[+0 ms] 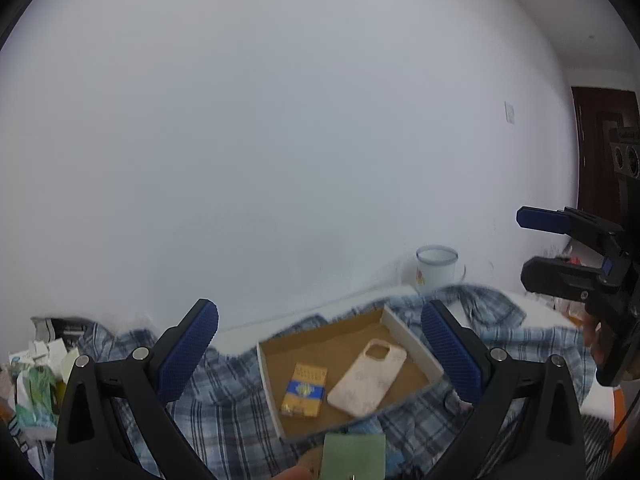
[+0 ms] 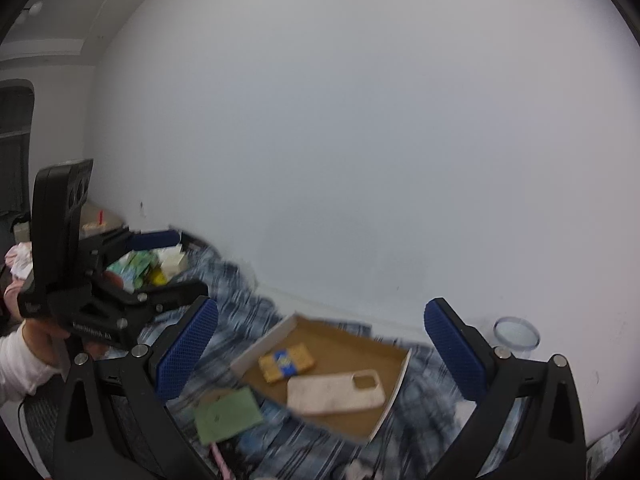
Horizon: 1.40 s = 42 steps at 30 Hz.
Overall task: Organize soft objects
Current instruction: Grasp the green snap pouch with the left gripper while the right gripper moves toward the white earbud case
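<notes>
Both tools raised above the plaid shirt (image 1: 224,412), nothing between the fingers of either. Left tool (image 1: 320,352): fingers wide apart, framing the shallow cardboard tray (image 1: 340,344) that sits on the shirt. Right tool (image 2: 320,354): fingers likewise spread, tray between them in its own view.

Tray contents: pale phone case (image 1: 366,378) and a yellow-and-blue packet (image 1: 304,394), lying side by side, close but whether touching cannot be told. A green card (image 2: 228,414) lies on the shirt just outside the tray's near edge.

Shirt is crumpled and spread over a white surface (image 1: 536,300) against a plain white wall (image 1: 280,140). Behind the tray, near the wall, stands a white mug (image 1: 436,270). Beyond the shirt on the side away from the mug, a heap of packets and papers (image 1: 36,380).

Left view only: dark door (image 1: 600,140) past the mug side; the right tool seen side-on. Right view only: the left tool held in a hand (image 2: 44,336) with a white sleeve (image 2: 18,364). Right view blurred.
</notes>
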### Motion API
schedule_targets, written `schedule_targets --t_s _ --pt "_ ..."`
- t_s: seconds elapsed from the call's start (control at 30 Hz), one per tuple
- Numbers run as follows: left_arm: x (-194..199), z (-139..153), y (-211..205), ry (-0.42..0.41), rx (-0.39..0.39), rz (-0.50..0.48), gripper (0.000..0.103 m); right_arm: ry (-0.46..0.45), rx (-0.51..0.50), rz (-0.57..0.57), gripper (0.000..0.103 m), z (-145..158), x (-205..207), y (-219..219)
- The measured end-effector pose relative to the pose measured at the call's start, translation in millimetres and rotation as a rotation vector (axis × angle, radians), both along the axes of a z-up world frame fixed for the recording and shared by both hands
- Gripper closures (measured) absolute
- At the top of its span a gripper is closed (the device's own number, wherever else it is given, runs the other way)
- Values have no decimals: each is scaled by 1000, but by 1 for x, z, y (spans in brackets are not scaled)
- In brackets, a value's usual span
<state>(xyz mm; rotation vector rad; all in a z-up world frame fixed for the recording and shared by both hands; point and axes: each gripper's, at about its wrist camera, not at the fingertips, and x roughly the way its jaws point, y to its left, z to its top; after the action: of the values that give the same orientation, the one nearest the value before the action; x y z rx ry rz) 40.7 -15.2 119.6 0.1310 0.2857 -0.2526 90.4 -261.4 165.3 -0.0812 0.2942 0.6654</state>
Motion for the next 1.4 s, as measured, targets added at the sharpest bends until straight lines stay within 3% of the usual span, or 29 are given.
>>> schedule_targets --t_s 0.2,0.63,1.4 --pt "0 -28 3 73 35 -1 0 71 -15 34 0 -34 -5 -1" --pt "15 -74 11 201 29 16 0 128 -49 78 0 -69 -10 2" --pt "46 -162 0 472 52 -89 0 237 -55 139 0 -126 0 9"
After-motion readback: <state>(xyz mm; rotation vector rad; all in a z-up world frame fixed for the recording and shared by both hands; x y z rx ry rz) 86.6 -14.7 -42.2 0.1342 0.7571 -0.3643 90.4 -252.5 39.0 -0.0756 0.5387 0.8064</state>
